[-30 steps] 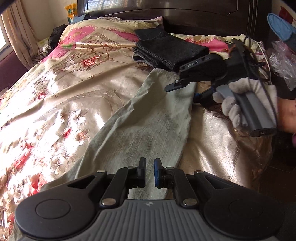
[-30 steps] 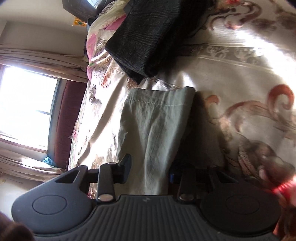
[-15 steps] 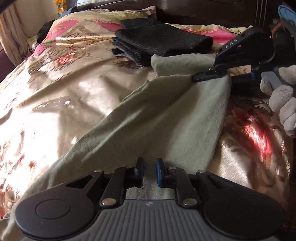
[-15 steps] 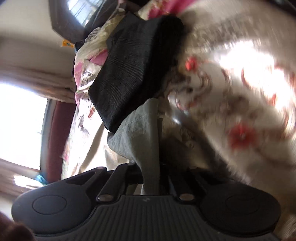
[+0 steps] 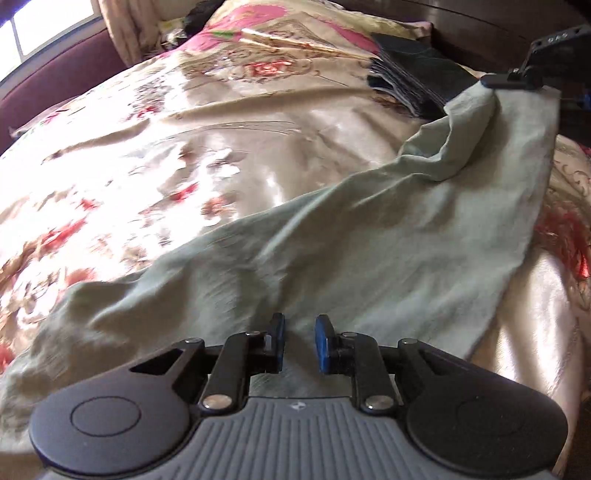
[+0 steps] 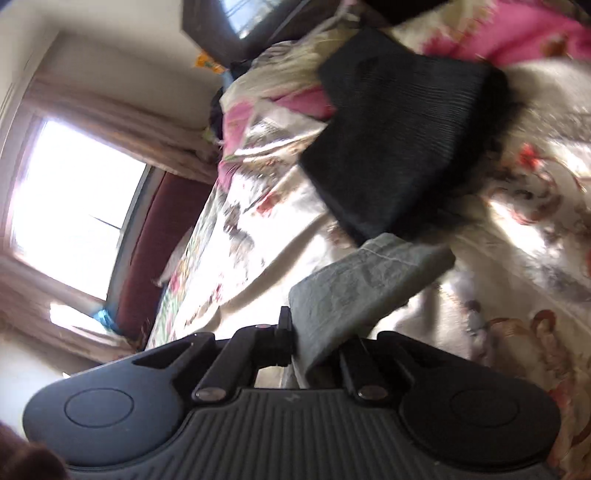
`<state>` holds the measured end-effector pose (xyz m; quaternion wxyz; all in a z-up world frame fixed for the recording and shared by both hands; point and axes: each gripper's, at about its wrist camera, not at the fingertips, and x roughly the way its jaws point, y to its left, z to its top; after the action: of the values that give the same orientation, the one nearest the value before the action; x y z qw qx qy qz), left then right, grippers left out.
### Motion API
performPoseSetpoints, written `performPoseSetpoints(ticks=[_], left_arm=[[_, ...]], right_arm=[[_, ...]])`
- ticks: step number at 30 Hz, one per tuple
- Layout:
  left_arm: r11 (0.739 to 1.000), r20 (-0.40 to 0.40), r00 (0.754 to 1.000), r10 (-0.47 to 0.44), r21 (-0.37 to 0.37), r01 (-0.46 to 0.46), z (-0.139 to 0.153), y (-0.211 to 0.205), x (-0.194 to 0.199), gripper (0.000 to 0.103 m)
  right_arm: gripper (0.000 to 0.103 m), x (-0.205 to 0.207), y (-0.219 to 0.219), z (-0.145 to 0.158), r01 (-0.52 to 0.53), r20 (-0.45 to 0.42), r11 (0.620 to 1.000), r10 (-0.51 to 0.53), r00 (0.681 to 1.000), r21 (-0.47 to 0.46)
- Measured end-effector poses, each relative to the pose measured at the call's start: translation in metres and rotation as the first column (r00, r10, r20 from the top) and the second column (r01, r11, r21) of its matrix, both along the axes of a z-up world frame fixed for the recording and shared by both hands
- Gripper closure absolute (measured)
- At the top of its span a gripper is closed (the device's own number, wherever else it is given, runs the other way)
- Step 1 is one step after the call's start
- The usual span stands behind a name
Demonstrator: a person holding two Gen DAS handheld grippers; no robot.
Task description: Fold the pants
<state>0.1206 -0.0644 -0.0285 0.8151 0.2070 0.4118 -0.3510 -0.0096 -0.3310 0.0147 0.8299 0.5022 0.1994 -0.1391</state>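
Grey-green pants (image 5: 388, 251) lie stretched along the floral bedspread (image 5: 177, 155). My left gripper (image 5: 298, 341) sits low over the near part of the pants, its blue-padded jaws slightly apart with cloth below them. My right gripper (image 6: 306, 343) is shut on the pants' far hem (image 6: 354, 291) and holds it lifted; it shows at the top right of the left wrist view (image 5: 532, 74), with the cloth hanging from it in a fold.
A folded pile of dark clothes (image 5: 413, 81) lies on the bed just beyond the lifted hem, also in the right wrist view (image 6: 399, 133). A dark wooden headboard (image 5: 461, 33) is behind it. A window (image 6: 74, 206) and curtains are at the far side.
My right gripper closed on the pants' hem and lifted it off the bed. My left gripper moved forward and lower over the pants, its jaws a little wider apart.
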Motion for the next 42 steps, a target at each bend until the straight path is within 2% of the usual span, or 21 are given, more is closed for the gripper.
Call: performPoseSetpoints(ticks=[3,4,5,7,8,10,12,15,18,19,20,23,25,26,27,29,30,32,35,39,42], left_arm=[[0.996,-0.001,0.996,0.088,0.01,-0.088,-0.002,0.034,0.009,0.068],[0.993,-0.004,0.993,0.116,0.004,-0.116,-0.002,0.045,0.012,0.068],[0.989,-0.01,0.989,0.145,-0.007,-0.145,-0.001,0.056,0.014,0.068],[0.978,-0.028,0.978,0.206,-0.032,-0.207,0.002,0.083,0.017,0.068],[0.971,-0.02,0.972,0.236,-0.035,-0.236,0.004,0.097,0.016,0.068],[0.958,0.006,0.958,0.285,-0.027,-0.285,0.005,0.125,0.013,0.068],[0.94,0.009,0.94,0.341,-0.02,-0.34,0.005,0.158,0.01,0.068],[0.911,-0.011,0.912,0.41,-0.045,-0.41,0.007,0.204,0.002,0.068],[0.889,-0.031,0.892,0.452,-0.068,-0.453,0.01,0.234,-0.008,0.068],[0.888,-0.022,0.89,0.455,-0.067,-0.456,0.012,0.242,-0.012,0.067],[0.889,-0.017,0.892,0.452,-0.074,-0.452,0.013,0.249,-0.016,0.067],[0.876,-0.046,0.883,0.468,-0.106,-0.47,0.017,0.269,-0.018,0.067],[0.866,-0.052,0.875,0.481,-0.132,-0.483,0.019,0.281,-0.016,0.067],[0.86,-0.045,0.87,0.49,-0.137,-0.492,0.021,0.286,-0.017,0.067],[0.856,-0.041,0.867,0.497,-0.143,-0.497,0.021,0.293,-0.016,0.067],[0.848,-0.036,0.858,0.513,-0.137,-0.512,0.022,0.303,-0.012,0.067],[0.843,-0.032,0.852,0.523,-0.13,-0.522,0.021,0.31,-0.013,0.067],[0.833,-0.03,0.839,0.543,-0.107,-0.543,0.018,0.324,-0.015,0.067],[0.818,-0.044,0.824,0.565,-0.099,-0.566,0.017,0.343,-0.022,0.067],[0.827,-0.028,0.83,0.557,-0.072,-0.557,0.017,0.345,-0.03,0.067],[0.827,-0.039,0.83,0.557,-0.076,-0.558,0.019,0.345,-0.032,0.068]], right_arm=[[0.098,0.044,0.062,0.034,-0.192,-0.024,0.976,0.19,0.981,-0.104],[0.098,0.056,0.081,0.038,-0.245,-0.039,0.96,0.242,0.97,-0.133],[0.098,0.075,0.113,0.043,-0.329,-0.069,0.924,0.322,0.944,-0.195],[0.098,0.099,0.173,0.045,-0.474,-0.128,0.824,0.458,0.88,-0.312],[0.098,0.109,0.195,0.043,-0.525,-0.146,0.785,0.507,0.85,-0.328],[0.098,0.128,0.25,0.033,-0.649,-0.176,0.679,0.632,0.755,-0.344],[0.098,0.131,0.309,0.024,-0.748,-0.215,0.536,0.737,0.641,-0.392],[0.098,0.135,0.38,0.007,-0.824,-0.303,0.339,0.811,0.501,-0.454],[0.098,0.134,0.419,-0.011,-0.857,-0.376,0.236,0.822,0.427,-0.457],[0.097,0.129,0.434,-0.013,-0.847,-0.424,0.168,0.806,0.413,-0.505],[0.097,0.126,0.443,-0.013,-0.837,-0.443,0.136,0.797,0.411,-0.531],[0.096,0.123,0.457,-0.009,-0.839,-0.453,0.123,0.796,0.402,-0.529],[0.092,0.126,0.465,-0.006,-0.824,-0.458,0.127,0.78,0.427,-0.552],[0.092,0.124,0.468,-0.004,-0.81,-0.461,0.116,0.772,0.438,-0.575],[0.09,0.124,0.478,-0.005,-0.786,-0.48,0.066,0.76,0.438,-0.614],[0.088,0.12,0.491,-0.009,-0.758,-0.501,-0.016,0.759,0.415,-0.652],[0.088,0.119,0.495,-0.011,-0.758,-0.505,-0.033,0.765,0.401,-0.652],[0.086,0.116,0.506,-0.017,-0.773,-0.525,-0.08,0.777,0.347,-0.629],[0.083,0.103,0.519,-0.022,-0.733,-0.537,-0.154,0.78,0.321,-0.662],[0.083,0.104,0.524,-0.03,-0.76,-0.567,-0.17,0.768,0.296,-0.628],[0.078,0.113,0.525,-0.034,-0.785,-0.59,-0.174,0.757,0.28,-0.595]])
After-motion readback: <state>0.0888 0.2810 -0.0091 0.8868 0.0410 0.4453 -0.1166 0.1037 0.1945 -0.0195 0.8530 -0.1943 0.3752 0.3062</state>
